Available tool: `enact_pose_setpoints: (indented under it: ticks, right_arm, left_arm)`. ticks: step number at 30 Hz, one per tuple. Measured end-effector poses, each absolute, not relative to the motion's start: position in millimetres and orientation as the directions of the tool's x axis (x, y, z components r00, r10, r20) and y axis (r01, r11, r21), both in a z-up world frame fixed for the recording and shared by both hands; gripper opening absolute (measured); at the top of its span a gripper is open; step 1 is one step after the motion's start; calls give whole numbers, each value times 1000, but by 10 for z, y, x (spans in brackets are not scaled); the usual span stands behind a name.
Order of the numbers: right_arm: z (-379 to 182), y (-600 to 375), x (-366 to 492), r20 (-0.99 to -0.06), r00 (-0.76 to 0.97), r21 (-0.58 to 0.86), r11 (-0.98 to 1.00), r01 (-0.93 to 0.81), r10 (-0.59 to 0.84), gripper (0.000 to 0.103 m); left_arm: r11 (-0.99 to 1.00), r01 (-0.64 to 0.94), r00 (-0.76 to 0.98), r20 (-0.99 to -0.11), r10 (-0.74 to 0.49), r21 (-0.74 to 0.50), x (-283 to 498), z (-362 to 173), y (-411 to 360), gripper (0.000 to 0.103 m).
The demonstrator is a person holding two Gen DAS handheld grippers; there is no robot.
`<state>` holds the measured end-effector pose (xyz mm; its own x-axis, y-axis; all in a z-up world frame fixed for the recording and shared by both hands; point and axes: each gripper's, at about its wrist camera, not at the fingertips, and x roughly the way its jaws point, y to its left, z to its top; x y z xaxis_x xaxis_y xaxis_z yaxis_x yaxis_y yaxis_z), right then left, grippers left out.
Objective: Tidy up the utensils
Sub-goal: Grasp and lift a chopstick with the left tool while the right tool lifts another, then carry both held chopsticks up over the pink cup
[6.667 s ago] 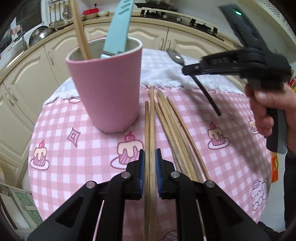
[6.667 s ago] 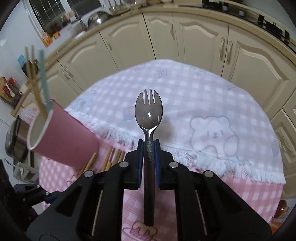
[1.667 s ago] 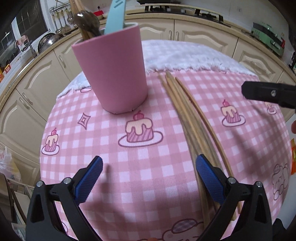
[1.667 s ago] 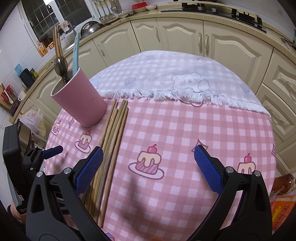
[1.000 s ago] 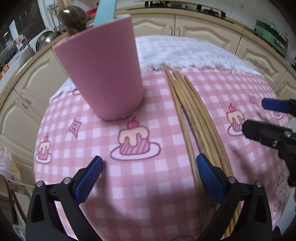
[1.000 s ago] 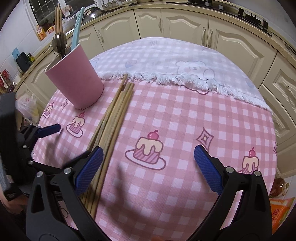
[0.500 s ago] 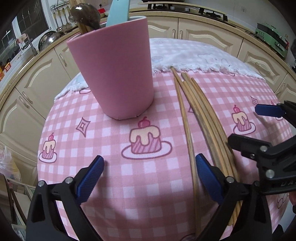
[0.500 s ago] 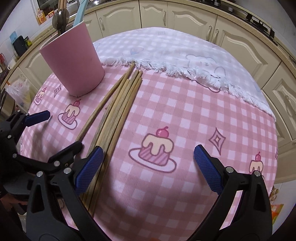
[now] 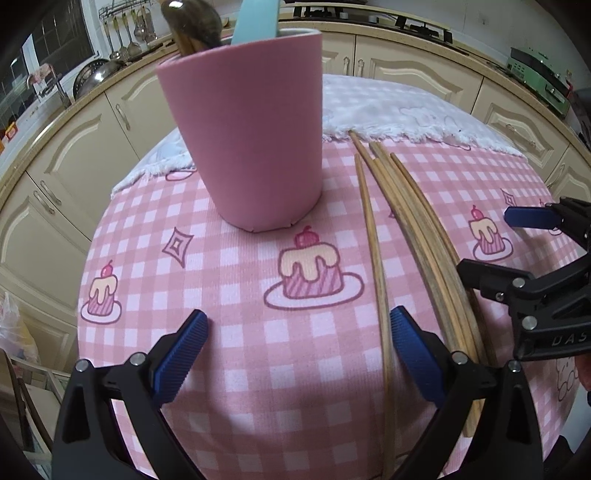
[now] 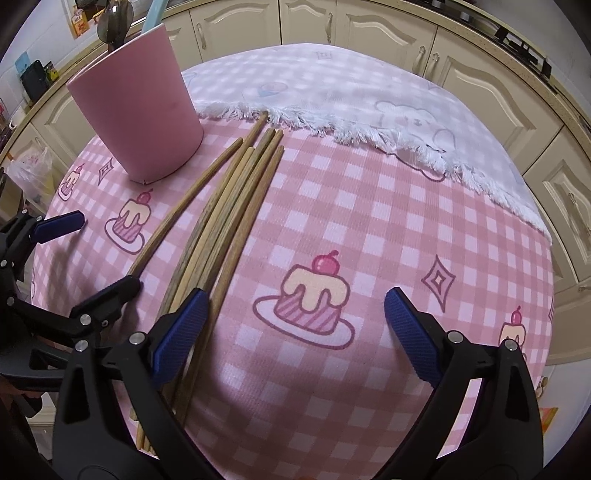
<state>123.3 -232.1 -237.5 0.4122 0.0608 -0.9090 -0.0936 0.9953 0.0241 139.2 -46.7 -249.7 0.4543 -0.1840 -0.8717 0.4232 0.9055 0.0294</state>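
Cream kitchen cabinets curve around a round table (image 10: 424,229) covered in a pink checked cloth printed with cakes, with a white fringed cloth lying over its far half. On the pink cloth stands a pink cup (image 9: 255,129), upright, and it already holds a spoon (image 9: 192,22), a pale blue handle (image 9: 258,18) and what look like a couple of wooden sticks, so part of the sorting is done.

What is left, as far as I can judge, is the bundle of chopsticks (image 10: 229,206) lying flat just beside the cup, pointing toward the white fringe. One chopstick (image 9: 373,236) lies a little apart on the cup's side; the rest are packed close together. They are long, thin, plain brown wood, some darker and worn-looking, and I cannot count them exactly.

My left gripper (image 9: 295,354) is spread wide and holds nothing, its right pad just beside the lone chopstick. My right gripper (image 10: 295,332) is equally wide and empty, its left pad sitting over the near end of the bundle. I would guess the chopsticks go into the cup next.
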Motion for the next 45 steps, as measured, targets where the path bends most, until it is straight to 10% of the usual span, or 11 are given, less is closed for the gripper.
enact_pose_setpoints:
  ticks: [6,13,15,20,33,45]
  right_arm:
    - [-2351,-2229,1320,-915,400,-2,992,-124,48,80]
    - [-2299,-2299,1496,-931,356,51,994,-94,82,62]
    - [-2313,-2252,1615,-933,353,45,995,-91,74,61]
    - [-2282,-2140,1729,-937,343,23,990,-136,69,10]
    - [-2061,-2597,1315,-825,436,327,933,-152,360,5]
    - [-1339,-2717,1100,-566,666,448,859,-247,486,5]
  left_arm:
    - [901,433,440,-879,-185,27,1451,-2491,-505,94]
    - [863,505,378,-906,-192,28,1555,-2423,-741,69]
    - [852,523,357,-914,-194,24,1590,-2408,-825,59]
    - [809,588,314,-925,-215,12,1593,-2373,-1022,6]
    - [836,549,382,-886,-264,-13,1337,-2204,-724,5]
    - [849,501,616,-618,-487,-170,1050,-1447,-291,5]
